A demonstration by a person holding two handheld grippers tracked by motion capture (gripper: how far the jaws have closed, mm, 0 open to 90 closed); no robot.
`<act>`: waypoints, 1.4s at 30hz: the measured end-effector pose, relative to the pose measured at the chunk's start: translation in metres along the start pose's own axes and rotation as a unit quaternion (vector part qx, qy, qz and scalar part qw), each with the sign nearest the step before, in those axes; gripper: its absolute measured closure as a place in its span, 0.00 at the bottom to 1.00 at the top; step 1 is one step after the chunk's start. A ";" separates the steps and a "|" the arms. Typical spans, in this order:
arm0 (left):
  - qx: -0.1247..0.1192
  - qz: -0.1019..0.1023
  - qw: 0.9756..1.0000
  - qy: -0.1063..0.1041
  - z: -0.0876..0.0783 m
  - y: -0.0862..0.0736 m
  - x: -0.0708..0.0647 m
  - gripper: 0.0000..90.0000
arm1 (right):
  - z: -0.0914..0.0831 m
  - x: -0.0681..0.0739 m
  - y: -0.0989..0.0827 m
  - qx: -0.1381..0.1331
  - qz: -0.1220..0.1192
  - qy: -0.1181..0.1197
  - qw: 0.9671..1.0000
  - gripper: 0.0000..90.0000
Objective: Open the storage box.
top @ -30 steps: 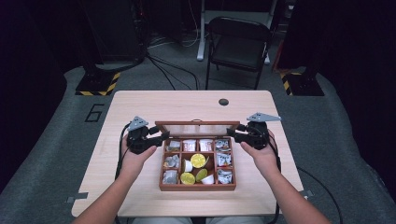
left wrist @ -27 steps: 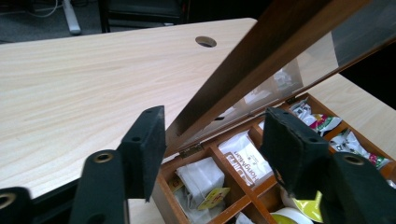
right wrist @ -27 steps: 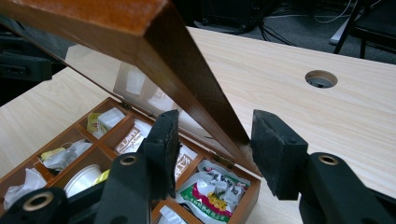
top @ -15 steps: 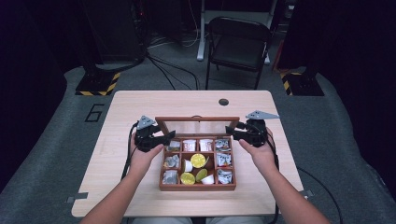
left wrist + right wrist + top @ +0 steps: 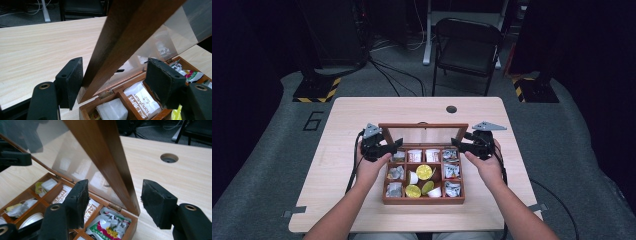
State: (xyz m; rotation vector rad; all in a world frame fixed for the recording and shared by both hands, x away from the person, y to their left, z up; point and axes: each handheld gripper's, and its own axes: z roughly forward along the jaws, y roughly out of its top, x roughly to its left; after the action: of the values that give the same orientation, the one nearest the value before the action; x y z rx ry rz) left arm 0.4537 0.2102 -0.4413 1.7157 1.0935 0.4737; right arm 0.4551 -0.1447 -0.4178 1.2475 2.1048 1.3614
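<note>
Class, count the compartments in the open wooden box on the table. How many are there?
9, in three rows of three inside the wooden box: back row by the raised lid, middle row with a yellow round item, front row nearest the person.

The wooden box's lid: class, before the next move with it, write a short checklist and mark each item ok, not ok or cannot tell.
1. Lid raised and standing open on its hinges: ok.
2. Left gripper off the lid frame: cannot tell; its jaws have just been opening, one pad sits right beside the wood.
3. Right gripper off the lid: ok; jaws just opened, a gap shows on both sides of the frame.
4. Wooden box flat on the table: ok.
5. Packets lying within their compartments: ok.
</note>
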 end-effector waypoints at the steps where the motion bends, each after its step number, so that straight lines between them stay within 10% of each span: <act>1: -0.002 0.000 1.000 0.001 0.001 -0.001 -0.001 0.33 | 0.001 0.000 -0.002 -0.004 -0.002 -0.003 1.000 0.42; 42: 0.012 -0.024 1.000 0.013 0.024 -0.012 0.010 0.34 | 0.042 -0.004 -0.015 0.006 0.018 -0.032 0.999 0.41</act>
State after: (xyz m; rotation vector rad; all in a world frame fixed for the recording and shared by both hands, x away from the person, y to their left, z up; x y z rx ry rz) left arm 0.4711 0.2062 -0.4642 1.7044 1.1614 0.4547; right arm 0.4776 -0.1266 -0.4516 1.3223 2.0599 1.3082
